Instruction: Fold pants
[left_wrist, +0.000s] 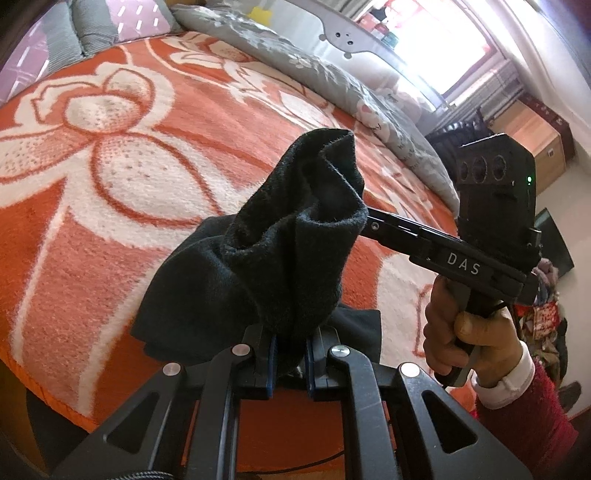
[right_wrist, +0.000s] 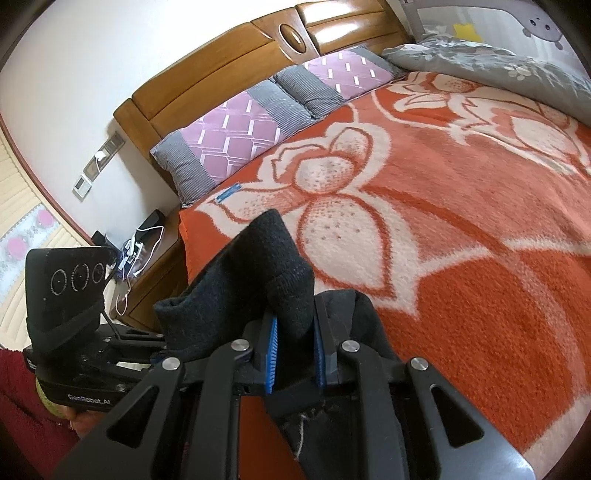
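The black fleecy pants (left_wrist: 266, 258) hang bunched above the orange flowered blanket (left_wrist: 129, 192), held up between both grippers. My left gripper (left_wrist: 290, 363) is shut on a fold of the pants at the bottom of the left wrist view. My right gripper (right_wrist: 294, 356) is shut on another fold of the pants (right_wrist: 273, 273). In the left wrist view the right gripper's body (left_wrist: 461, 254) reaches in from the right, its fingertips hidden in the cloth. In the right wrist view the left gripper's body (right_wrist: 70, 325) sits at the lower left.
The blanket (right_wrist: 461, 229) covers a bed with a wooden headboard (right_wrist: 221, 70), two pillows (right_wrist: 236, 136) and a grey quilt (left_wrist: 332, 85) along the far side. A bedside cabinet (right_wrist: 147, 273) with cables stands beside the bed. The bed's near edge (left_wrist: 44, 387) is close below.
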